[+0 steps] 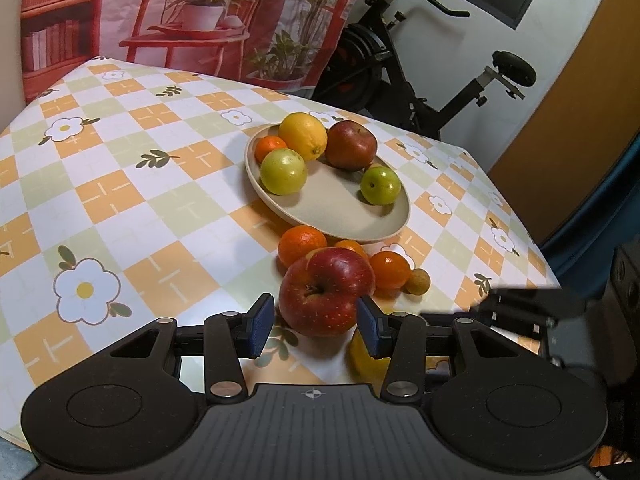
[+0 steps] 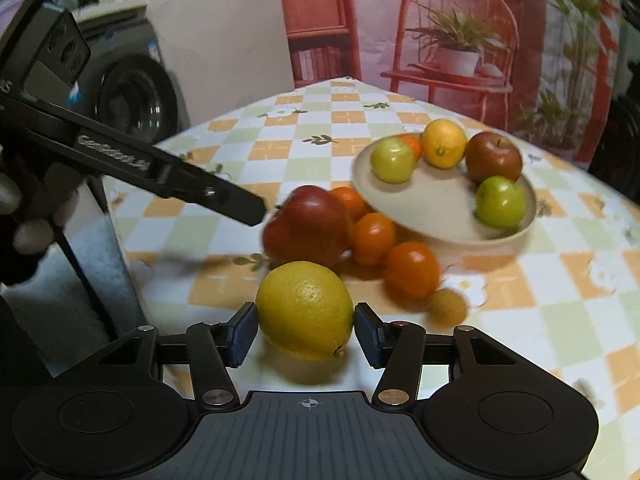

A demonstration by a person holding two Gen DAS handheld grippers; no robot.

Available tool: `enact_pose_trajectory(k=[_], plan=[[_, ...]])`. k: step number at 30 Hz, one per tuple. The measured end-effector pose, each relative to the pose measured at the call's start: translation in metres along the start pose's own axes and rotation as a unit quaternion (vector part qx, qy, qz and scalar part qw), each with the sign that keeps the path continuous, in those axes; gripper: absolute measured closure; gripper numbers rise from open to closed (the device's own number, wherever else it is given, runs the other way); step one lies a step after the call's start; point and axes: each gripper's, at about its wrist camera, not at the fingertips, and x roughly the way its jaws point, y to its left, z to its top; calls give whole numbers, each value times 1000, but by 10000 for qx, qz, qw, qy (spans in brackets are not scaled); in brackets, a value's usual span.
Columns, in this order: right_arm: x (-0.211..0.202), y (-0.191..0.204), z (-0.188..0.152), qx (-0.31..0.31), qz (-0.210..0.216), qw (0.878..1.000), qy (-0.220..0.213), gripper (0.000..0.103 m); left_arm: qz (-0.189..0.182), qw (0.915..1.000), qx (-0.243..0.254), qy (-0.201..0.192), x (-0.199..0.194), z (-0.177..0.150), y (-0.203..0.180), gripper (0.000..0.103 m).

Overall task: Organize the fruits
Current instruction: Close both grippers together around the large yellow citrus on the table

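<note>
A beige plate on the checked tablecloth holds a lemon, a dark red apple, two green apples and a small orange. In front of the plate lie a big red apple, three small oranges and a small tan fruit. My left gripper is open with its pads on either side of the red apple. My right gripper is open around a second lemon that rests on the table.
The table's edge runs close on the right in the left wrist view, with an exercise bike beyond it. A printed backdrop hangs behind the table. The left gripper's black body reaches in above the table's left edge.
</note>
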Motion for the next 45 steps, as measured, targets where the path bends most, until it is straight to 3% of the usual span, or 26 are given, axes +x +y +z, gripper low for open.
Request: enact_pose_trajectory(k=[3, 5, 12, 23, 45], plan=[[0, -7, 3, -168, -63, 9998, 64, 54, -51, 10000, 29, 46, 2, -1, -1, 59], [-3, -9, 3, -190, -114, 9997, -30, 55, -114, 9999, 59, 95, 4, -1, -4, 66], [-9, -12, -8, -27, -227, 9997, -130, 53, -301, 9988, 294, 233, 10, -3, -16, 66], [-1, 0, -27, 61, -56, 9999, -101, 53, -460, 9960, 611, 453, 19, -3, -35, 66], [-3, 0, -29, -134, -138, 9996, -196, 54, -828, 9928, 366, 785, 29, -2, -35, 66]])
